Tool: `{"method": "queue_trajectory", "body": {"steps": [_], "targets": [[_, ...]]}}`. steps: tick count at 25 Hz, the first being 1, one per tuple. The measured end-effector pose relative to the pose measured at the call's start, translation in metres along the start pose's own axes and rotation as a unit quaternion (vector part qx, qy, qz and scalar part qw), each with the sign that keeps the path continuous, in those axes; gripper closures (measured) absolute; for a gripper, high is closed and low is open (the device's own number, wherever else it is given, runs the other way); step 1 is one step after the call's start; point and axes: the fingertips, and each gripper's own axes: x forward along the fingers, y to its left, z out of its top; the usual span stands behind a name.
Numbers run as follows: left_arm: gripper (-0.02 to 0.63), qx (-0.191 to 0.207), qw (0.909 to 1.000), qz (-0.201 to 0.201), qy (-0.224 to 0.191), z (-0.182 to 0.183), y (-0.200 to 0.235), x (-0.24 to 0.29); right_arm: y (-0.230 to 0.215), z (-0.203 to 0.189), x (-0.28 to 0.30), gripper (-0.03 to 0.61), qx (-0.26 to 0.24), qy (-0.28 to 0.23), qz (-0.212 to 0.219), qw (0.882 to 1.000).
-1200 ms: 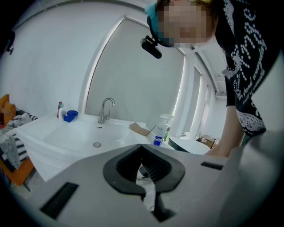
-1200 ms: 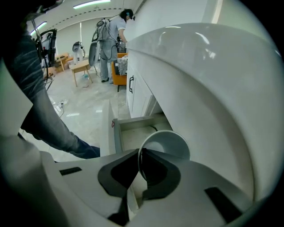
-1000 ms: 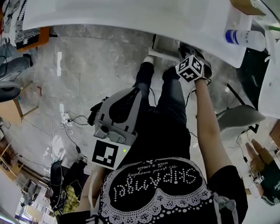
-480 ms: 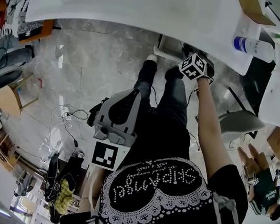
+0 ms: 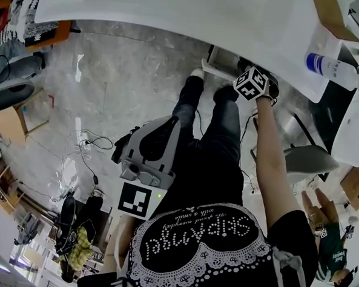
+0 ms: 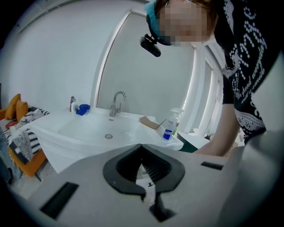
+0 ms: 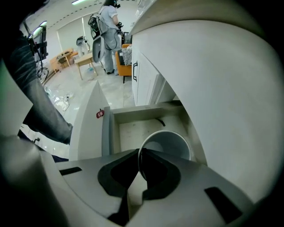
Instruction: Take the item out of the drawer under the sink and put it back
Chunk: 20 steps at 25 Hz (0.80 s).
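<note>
My right gripper (image 7: 140, 150) is shut on the rim of a white cup (image 7: 172, 141) and holds it, mouth towards the camera, just over the open drawer (image 7: 128, 132) under the sink (image 5: 175, 18). The head view shows only this gripper's marker cube (image 5: 251, 83) at the sink's front edge; its jaws and the cup are hidden there. My left gripper (image 6: 142, 146) is held back by the person's waist, aimed at the sink (image 6: 88, 128). Its jaws are shut, with nothing between them.
On the sink top stand a tap (image 6: 116, 103), a spray bottle (image 6: 170, 126) and a flat brown card (image 6: 148, 122). A white cabinet door with a dark handle (image 7: 134, 71) stands beyond the drawer. The person's legs (image 5: 210, 135) are close in front of it. Cables (image 5: 88, 146) lie on the floor.
The right gripper has sunk a little towards the drawer with the cup still in its jaws. The left gripper has stayed where it was.
</note>
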Motion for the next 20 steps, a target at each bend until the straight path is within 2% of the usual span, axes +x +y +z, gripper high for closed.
{"method": "queue_trajectory", "body": {"steps": [11,20], "targets": [[0.611,-0.007,0.9999,0.007,0.001,-0.001,0.009,-0.001,0.004,0.000,0.011,0.555,-0.027,0.027,0.008,0.999],[0.611,-0.009,1.0000,0.004,0.002,0.000,0.010,0.000,0.005,0.004,0.013,0.555,-0.029,0.034,0.018,0.999]]}}
